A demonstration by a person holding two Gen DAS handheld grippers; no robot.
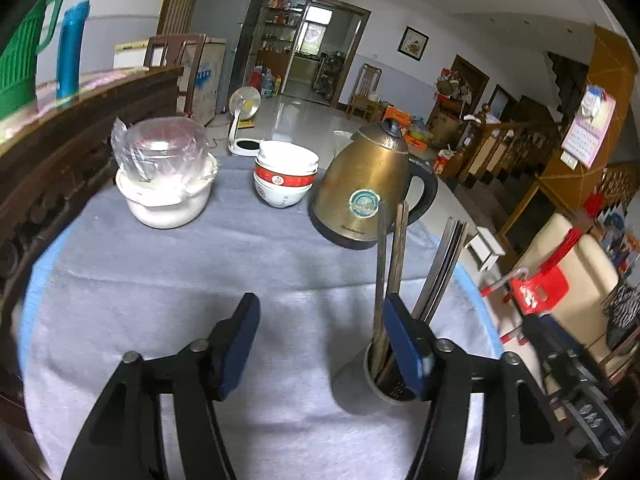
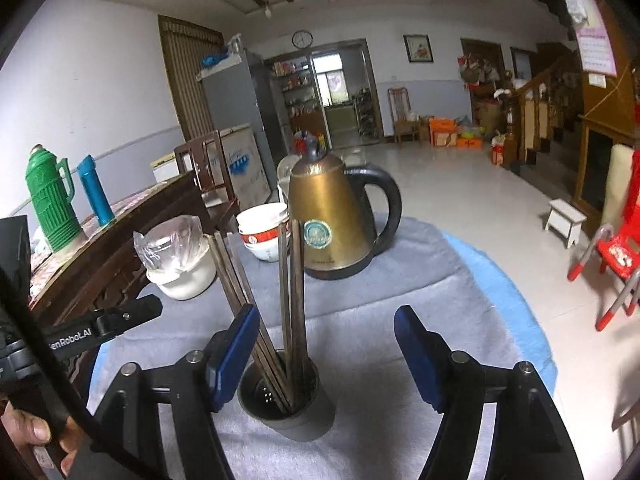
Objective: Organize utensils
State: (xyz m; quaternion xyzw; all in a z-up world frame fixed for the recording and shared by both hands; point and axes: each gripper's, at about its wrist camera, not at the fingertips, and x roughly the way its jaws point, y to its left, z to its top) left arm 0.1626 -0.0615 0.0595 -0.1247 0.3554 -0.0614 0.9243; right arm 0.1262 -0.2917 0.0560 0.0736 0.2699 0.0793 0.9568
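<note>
Left gripper (image 1: 322,344): jaws spread wide, holding nothing; its right blue pad (image 1: 406,350) stands just beside the rim of the utensil holder (image 1: 362,384). Right gripper (image 2: 326,354): jaws likewise spread wide and empty, the left blue pad (image 2: 234,352) close against the holder (image 2: 298,408), which sits between the fingers, nearer the left one. The holder, a dark grey cylindrical cup, stands upright on the grey cloth (image 1: 160,280) near the table's front edge. Chopsticks (image 2: 294,292) stand in it in two groups: one pair nearly upright, a second bundle (image 2: 230,276) leaning outward. Toward the far edge of the table, from left to right: a white pot (image 1: 168,200) topped with a plastic-wrapped glass bowl (image 1: 160,148), stacked red-and-white bowls (image 1: 285,174), and a brass-coloured electric kettle (image 1: 362,192) with black handle. On the adjoining wooden sideboard (image 2: 116,252): a green thermos (image 2: 50,200) and a blue flask (image 2: 94,192).
</note>
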